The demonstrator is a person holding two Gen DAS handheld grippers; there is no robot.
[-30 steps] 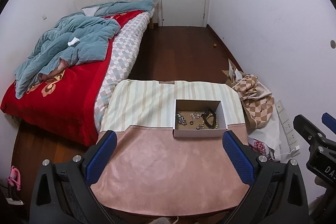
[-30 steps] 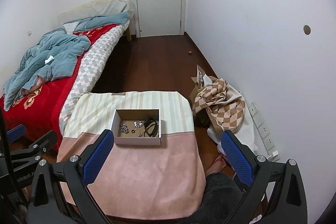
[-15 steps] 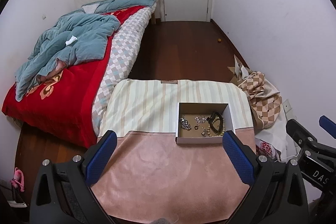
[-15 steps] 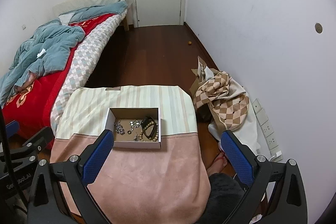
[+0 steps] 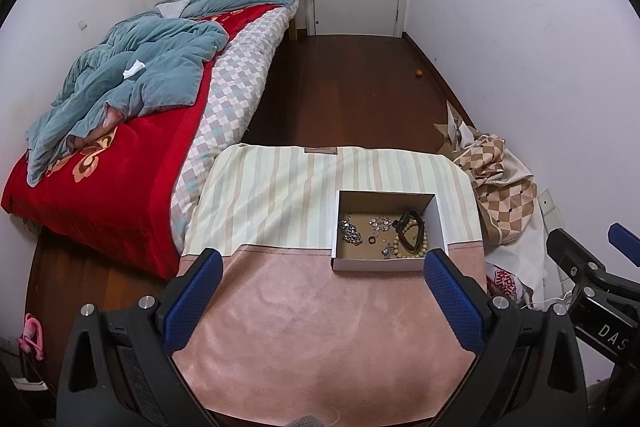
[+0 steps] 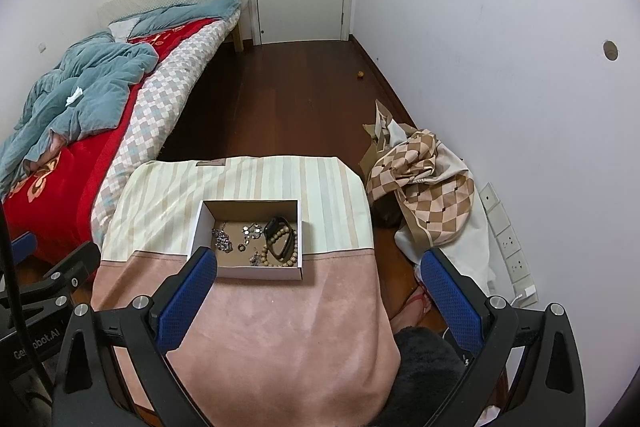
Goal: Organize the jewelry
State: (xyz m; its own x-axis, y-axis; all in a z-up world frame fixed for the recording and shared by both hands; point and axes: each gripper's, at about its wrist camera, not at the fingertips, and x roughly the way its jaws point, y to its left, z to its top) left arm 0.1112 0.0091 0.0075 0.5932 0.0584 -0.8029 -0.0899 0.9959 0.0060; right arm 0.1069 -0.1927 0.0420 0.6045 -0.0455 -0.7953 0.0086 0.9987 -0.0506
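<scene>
Left wrist view looks down over a small table (image 5: 320, 327) draped in a cloth that is pink at the near half and striped at the far half. A shallow open cardboard box (image 5: 386, 265) sits at the seam of the two colours, towards the right side of the table, and all the jewelry in sight lies inside it: a silvery chain cluster (image 5: 351, 231) at the left, a small dark ring (image 5: 372, 239) near the middle, a sparkly piece (image 5: 379, 223) behind it, and a wooden bead bracelet (image 5: 412, 241) looped with a black band (image 5: 410, 221) at the right. No piece shows on the cloth outside the box.

The left gripper (image 5: 320, 291) hangs above the near pink part, its blue-padded fingers (image 5: 192, 301) spread wide with nothing between them. In the right wrist view the right gripper (image 6: 316, 287) is likewise spread and empty, held high, with the box (image 6: 248, 273) just beyond its left finger (image 6: 186, 297).

Keeping both tools high and wide probably gives a full view of the box. With everything gathered in one tray, the scene fits either pieces waiting to be sorted out of it or pieces gathered there for good; these views do not settle which.
</scene>
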